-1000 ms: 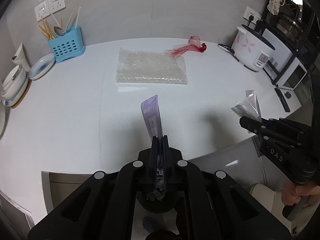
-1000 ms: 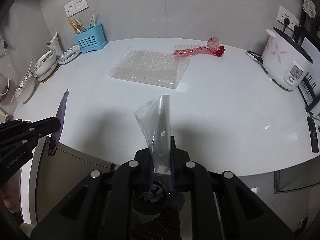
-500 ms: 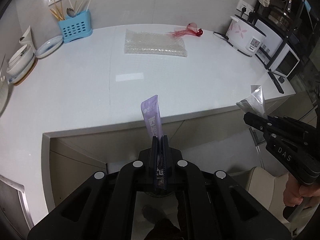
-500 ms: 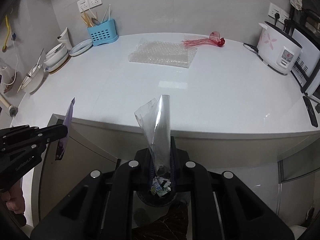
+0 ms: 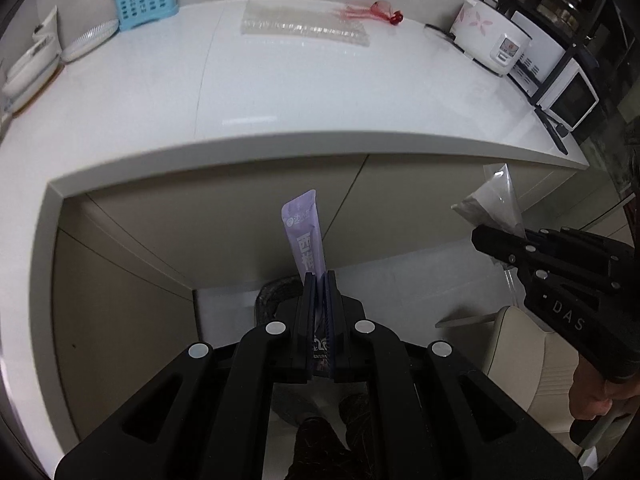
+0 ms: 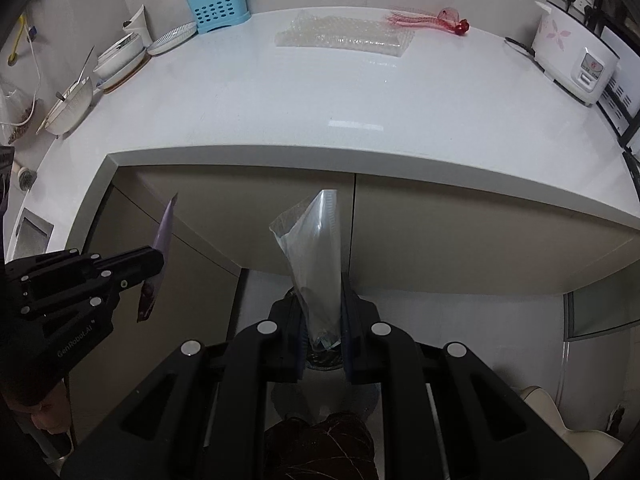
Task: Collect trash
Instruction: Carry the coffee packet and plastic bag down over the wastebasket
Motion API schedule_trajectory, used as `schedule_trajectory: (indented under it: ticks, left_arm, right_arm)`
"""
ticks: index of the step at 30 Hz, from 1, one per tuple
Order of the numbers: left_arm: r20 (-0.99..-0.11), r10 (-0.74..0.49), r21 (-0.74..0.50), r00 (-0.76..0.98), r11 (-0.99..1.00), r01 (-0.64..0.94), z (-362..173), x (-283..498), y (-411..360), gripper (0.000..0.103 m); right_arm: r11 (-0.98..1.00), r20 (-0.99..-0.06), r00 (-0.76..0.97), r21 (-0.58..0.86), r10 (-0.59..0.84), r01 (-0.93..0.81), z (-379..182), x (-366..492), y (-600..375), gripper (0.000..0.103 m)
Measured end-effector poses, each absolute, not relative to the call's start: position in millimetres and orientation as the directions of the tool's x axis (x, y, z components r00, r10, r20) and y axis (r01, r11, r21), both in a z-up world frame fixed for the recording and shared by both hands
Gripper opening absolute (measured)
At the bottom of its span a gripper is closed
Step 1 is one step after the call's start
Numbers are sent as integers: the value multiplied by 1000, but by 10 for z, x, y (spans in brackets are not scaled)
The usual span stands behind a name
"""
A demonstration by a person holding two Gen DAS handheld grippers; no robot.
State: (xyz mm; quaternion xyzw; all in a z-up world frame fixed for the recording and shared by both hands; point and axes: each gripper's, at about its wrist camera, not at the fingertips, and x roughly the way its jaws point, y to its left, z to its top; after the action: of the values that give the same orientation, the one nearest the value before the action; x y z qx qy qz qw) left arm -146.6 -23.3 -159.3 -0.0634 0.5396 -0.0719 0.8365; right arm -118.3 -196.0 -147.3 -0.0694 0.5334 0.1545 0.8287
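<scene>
Down off the front edge of the white countertop (image 5: 320, 92), the left gripper (image 5: 319, 280) is clamped on a purple sachet (image 5: 303, 232) that stands upright. To its right, also below the countertop edge, the right gripper (image 6: 320, 292) pinches a crumpled clear plastic wrapper (image 6: 314, 248). Bubble wrap (image 6: 344, 34) and red netting (image 6: 428, 21) lie far back on the countertop.

I see the white countertop (image 6: 320, 92) carrying a bubble-wrap sheet (image 6: 344, 34), red mesh netting (image 6: 428, 22), a blue utensil caddy (image 6: 218, 8), stacked bowls (image 6: 120, 54), and a rice cooker (image 6: 576, 64).
</scene>
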Motion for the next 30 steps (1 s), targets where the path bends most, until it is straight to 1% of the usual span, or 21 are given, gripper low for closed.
schedule_trajectory:
  ticks: [3,7,12,15,20,22,24,26,30]
  left_arm:
    - [-900,-198,-206,388,978,20,-1870,-1454,-222,4]
    - [-896,-194,-208,401,978,7,-2231,-1442,-245,4]
    - [-891,-199,-215,407,977,6,-2785,-1360,-297,4]
    - [-895,-195,-213,401,977,0,-3201,-1307,-316,4]
    - [-913,-205,-226,352,974,-20,-4091,-1213,-339,4]
    - [-924,-194,-212,331,977,-19,-4451,-1176,-369,4]
    - [-928,-196,-215,317,976,-25,-4749,-1151,-377,4]
    - [-931,-205,-226,304,974,-36,-5060,-1128,-394,4]
    - [-936,-208,-227,284,973,-36,-5539,-1093,-479,4]
  right_arm:
    - [939,-905,381,55,191,-339,-1640,-1139,-1964,12]
    - [935,-907,378,47,187,-352,-1999,-1061,-1968,12]
    - [927,-919,334,77,208,-366,-2720,-941,-2025,12]
    - [921,-929,317,59,193,-386,-3197,-920,-2036,12]
    - [918,-952,257,56,168,-392,-4042,-919,-2081,12]
    - [920,-953,245,72,178,-386,-4309,-922,-2111,12]
    - [919,-946,251,99,206,-382,-4546,-932,-2141,12]
    - [915,-946,248,97,206,-391,-4774,-938,-2140,12]
    - [910,-948,233,109,216,-400,-5200,-933,-2157,12]
